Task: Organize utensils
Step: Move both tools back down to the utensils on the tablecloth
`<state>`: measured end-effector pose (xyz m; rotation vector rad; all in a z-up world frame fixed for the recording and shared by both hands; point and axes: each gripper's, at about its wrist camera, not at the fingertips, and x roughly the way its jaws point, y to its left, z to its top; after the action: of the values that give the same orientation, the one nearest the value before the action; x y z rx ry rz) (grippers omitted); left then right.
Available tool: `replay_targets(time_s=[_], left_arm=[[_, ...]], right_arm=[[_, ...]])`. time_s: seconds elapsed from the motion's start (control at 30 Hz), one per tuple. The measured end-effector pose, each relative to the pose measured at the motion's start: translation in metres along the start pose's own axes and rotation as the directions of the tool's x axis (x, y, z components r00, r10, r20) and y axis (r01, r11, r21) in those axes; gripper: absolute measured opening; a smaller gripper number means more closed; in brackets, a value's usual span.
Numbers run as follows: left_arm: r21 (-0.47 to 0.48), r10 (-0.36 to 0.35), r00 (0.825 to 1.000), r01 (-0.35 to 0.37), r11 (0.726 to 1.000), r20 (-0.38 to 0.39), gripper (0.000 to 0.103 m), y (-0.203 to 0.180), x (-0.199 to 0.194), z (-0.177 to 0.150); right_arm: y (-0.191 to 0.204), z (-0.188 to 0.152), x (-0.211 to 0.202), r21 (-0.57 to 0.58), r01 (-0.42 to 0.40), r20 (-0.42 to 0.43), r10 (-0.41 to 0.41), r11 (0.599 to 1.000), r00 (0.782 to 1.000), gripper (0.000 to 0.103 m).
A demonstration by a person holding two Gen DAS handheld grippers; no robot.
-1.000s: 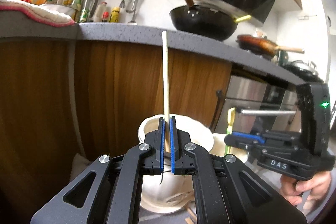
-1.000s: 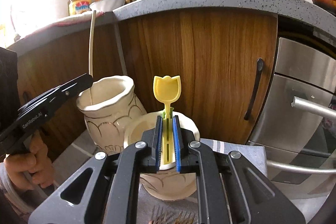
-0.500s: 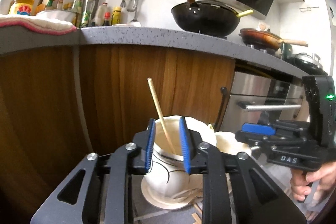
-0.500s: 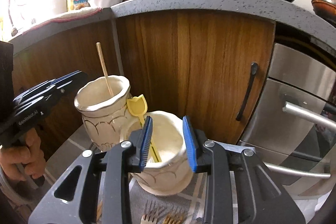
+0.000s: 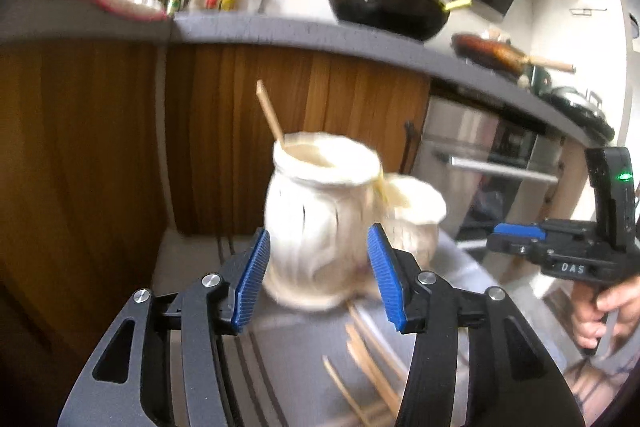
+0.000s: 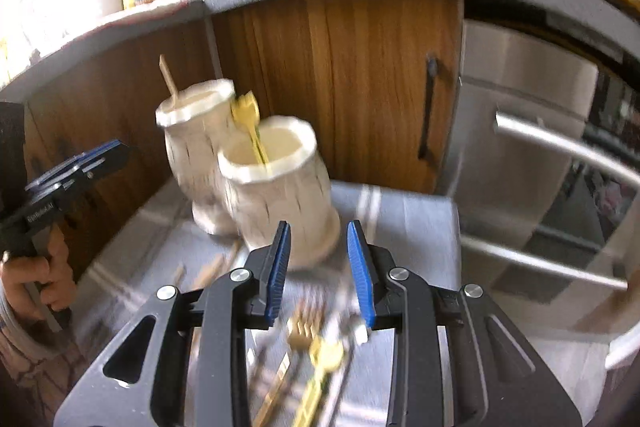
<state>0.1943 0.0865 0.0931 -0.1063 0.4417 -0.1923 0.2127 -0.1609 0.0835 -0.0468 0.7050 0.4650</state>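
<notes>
Two cream ceramic jars stand side by side on a grey striped cloth (image 6: 400,215). The taller jar (image 5: 320,223) holds a wooden chopstick (image 5: 270,115) that leans left. The shorter jar (image 6: 276,187) holds a yellow tulip-ended utensil (image 6: 248,123). My left gripper (image 5: 318,279) is open and empty, just in front of the taller jar. My right gripper (image 6: 318,271) is open and empty, in front of the shorter jar. Loose chopsticks (image 5: 368,367) lie on the cloth below the left gripper. Gold forks (image 6: 304,327) and a yellow utensil (image 6: 320,375) lie below the right gripper. Both views are blurred.
Wooden cabinet doors (image 6: 360,75) stand right behind the jars under a grey counter (image 5: 320,31) with a black wok (image 5: 384,7) and bottles. A steel oven (image 6: 540,155) with bar handles is to the right. The other gripper shows at each view's edge.
Both grippers have opened wider and pulled back from the jars. The chopstick and the yellow utensil, held a second ago, now rest in their jars. The loose utensils on the cloth have come into view.
</notes>
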Motion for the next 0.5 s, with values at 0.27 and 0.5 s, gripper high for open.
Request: replay_targets(time_s=[0.27, 0.5], left_arm=[[-0.015, 0.015, 0.972, -0.019, 1.000, -0.237, 0.049, -0.012, 0.010, -0.057], [0.030, 0.025, 0.935, -0.015, 0.999, -0.354, 0.038, -0.032, 0.016, -0.088]], right_arm=[[-0.002, -0.052, -0.012, -0.007, -0.001, -0.107, 0.001, 1.000, 0.994, 0.029], [0.004, -0.071, -0.017, -0.006, -0.023, -0.163, 0.021, 1.000, 0.986, 0.029]])
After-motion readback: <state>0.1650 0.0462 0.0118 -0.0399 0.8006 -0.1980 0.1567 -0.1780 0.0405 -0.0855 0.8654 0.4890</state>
